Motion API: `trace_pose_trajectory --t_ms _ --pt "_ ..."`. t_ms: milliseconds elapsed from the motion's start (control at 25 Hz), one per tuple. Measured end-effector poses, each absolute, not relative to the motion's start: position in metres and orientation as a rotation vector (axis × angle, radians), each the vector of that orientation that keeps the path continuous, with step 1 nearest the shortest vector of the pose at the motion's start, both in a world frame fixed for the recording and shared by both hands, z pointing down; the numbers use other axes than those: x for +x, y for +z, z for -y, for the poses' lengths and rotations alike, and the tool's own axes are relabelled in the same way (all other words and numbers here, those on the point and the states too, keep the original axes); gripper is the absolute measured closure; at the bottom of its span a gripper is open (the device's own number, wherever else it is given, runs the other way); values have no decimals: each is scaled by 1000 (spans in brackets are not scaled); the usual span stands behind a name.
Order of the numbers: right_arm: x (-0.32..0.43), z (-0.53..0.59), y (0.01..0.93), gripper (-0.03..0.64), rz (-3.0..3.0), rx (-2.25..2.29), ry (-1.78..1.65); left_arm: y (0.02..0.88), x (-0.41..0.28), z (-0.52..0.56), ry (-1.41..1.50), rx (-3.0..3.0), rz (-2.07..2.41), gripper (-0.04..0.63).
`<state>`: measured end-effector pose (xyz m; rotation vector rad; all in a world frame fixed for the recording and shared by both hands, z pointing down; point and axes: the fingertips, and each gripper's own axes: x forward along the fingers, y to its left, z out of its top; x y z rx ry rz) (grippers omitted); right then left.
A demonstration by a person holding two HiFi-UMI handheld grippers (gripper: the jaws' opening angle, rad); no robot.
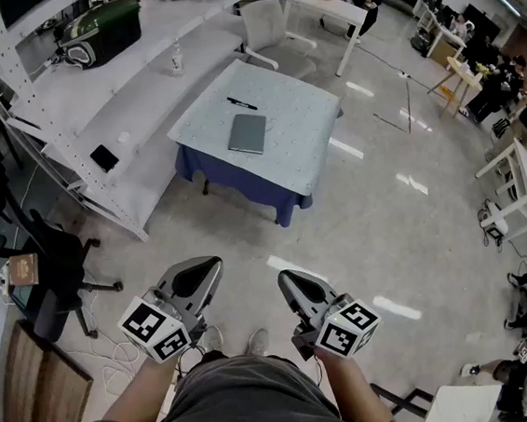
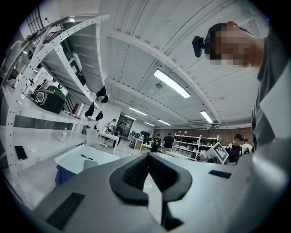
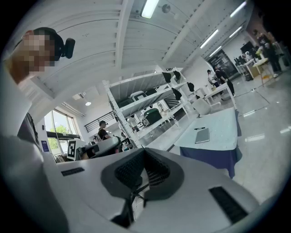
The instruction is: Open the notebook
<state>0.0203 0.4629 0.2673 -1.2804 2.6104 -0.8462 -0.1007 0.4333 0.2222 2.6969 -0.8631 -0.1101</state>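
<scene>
A closed grey notebook (image 1: 247, 133) lies flat on a small table with a pale top and blue cloth (image 1: 303, 145), with a black pen (image 1: 241, 103) just beyond it. Both grippers hang low near my body, well short of the table across bare floor. My left gripper (image 1: 195, 276) is shut with nothing in it, and so is my right gripper (image 1: 296, 284). The left gripper view has its closed jaws (image 2: 148, 159) in front and the notebook (image 2: 89, 164) far off. In the right gripper view the notebook (image 3: 202, 135) lies far beyond the shut gripper (image 3: 144, 152).
A long white shelving rack (image 1: 92, 92) runs along the left, carrying a green-black case (image 1: 99, 31), a bottle (image 1: 176, 60) and a phone (image 1: 103, 157). A black office chair (image 1: 53, 256) stands at the left and a white chair (image 1: 262, 23) behind the table. People and desks fill the far right.
</scene>
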Motion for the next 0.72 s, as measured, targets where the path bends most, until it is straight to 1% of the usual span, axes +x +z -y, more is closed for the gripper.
trace_pose_trajectory --t_ms 720 --pt "23 -451 271 614 -2601 -1266 -857 227 -94 -424 -84 2707 858 595"
